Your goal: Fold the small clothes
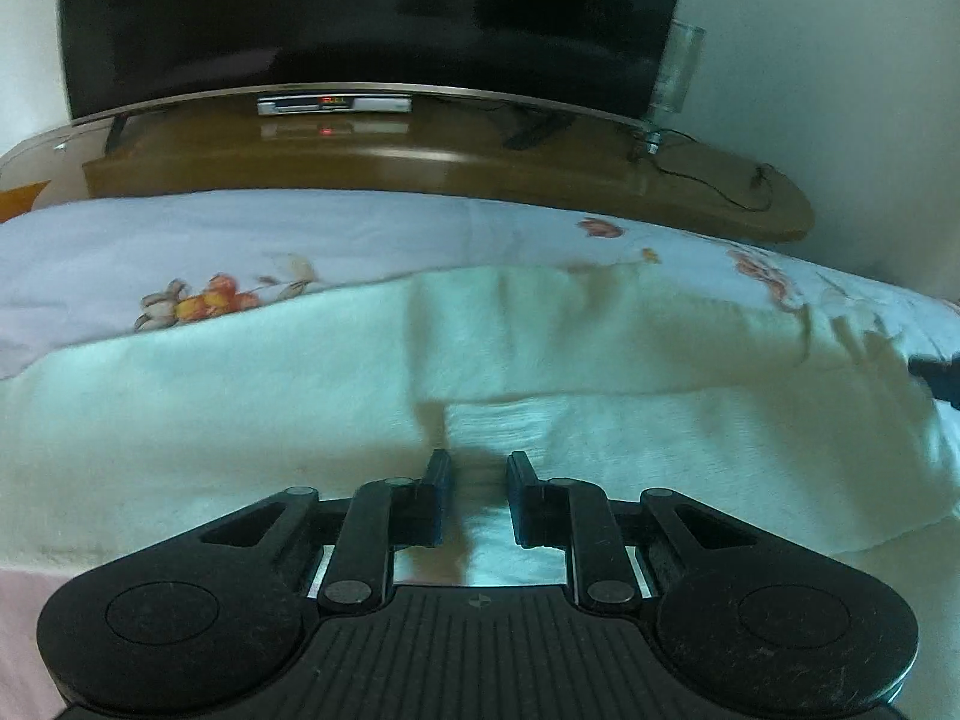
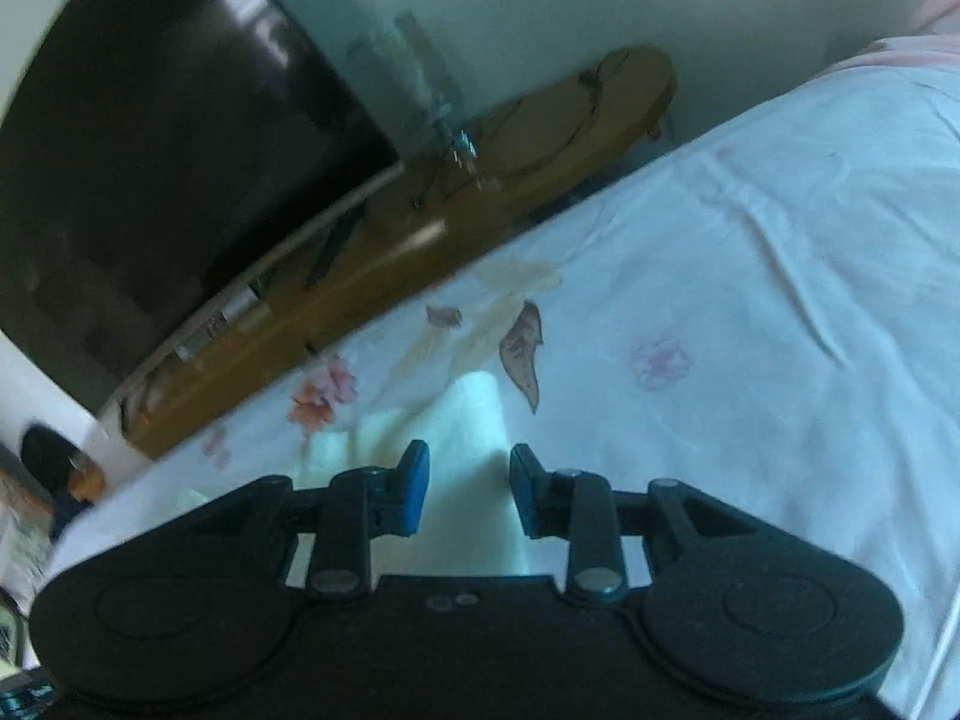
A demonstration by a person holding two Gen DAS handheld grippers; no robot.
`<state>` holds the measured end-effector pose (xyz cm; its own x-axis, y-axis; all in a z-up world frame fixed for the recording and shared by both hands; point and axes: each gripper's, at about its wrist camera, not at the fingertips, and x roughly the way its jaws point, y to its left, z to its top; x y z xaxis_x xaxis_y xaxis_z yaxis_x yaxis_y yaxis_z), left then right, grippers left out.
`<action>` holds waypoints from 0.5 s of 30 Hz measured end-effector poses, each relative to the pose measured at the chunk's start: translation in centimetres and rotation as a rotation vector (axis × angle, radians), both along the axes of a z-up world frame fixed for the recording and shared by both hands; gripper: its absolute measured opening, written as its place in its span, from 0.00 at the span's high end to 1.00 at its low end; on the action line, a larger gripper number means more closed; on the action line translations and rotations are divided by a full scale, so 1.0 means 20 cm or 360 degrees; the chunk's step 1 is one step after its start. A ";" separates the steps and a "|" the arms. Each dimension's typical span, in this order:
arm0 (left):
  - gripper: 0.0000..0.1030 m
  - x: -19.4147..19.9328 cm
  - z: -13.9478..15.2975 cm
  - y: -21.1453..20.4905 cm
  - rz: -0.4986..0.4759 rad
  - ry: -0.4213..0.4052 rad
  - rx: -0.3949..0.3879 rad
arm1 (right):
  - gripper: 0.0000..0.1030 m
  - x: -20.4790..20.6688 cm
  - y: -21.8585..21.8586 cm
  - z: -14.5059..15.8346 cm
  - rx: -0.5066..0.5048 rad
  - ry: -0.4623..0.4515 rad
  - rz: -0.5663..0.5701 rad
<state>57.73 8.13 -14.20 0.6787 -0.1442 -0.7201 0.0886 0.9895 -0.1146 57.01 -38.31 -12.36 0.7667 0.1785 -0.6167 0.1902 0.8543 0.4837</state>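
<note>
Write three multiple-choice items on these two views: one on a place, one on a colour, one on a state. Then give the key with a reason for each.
1. Where does the white cloth lie?
A. on the flowered bedsheet
B. on the wooden shelf
C. on the floor

2. What colour are the right gripper pads?
A. red
B. blue
C. yellow

3. How does the left gripper stand?
A. clamped on the cloth
B. jaws apart, pressing on nothing
C. holding a cup

Key:
1 A, the cloth spreads over the sheet in front of the shelf.
2 B, the right wrist view shows blue pads.
3 B, a gap shows between the jaws, with cloth only beneath.
</note>
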 end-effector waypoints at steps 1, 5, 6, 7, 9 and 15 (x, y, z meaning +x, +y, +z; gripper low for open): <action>0.81 0.00 -0.01 0.01 0.0008 -0.0006 -0.0022 | 0.91 0.02 0.00 -0.03 -0.0026 0.0043 0.0029; 0.81 0.00 -0.02 -0.01 -0.0007 -0.0019 0.0027 | 0.95 -0.02 -0.06 -0.10 0.0039 0.0046 -0.0032; 0.81 0.01 -0.02 -0.02 -0.0012 -0.0021 0.0041 | 0.93 -0.02 -0.05 -0.08 -0.0004 0.0045 -0.0026; 0.81 0.01 -0.01 -0.02 -0.0009 -0.0020 0.0035 | 0.83 -0.03 -0.02 -0.06 -0.0072 0.0041 -0.0037; 0.81 0.02 -0.02 -0.01 0.0008 -0.0017 0.0005 | 0.78 -0.03 0.03 0.01 -0.0166 -0.0056 -0.0021; 0.64 0.00 0.00 0.03 0.0044 -0.0034 -0.0036 | 0.79 0.05 0.06 -0.03 -0.0298 0.0077 -0.0003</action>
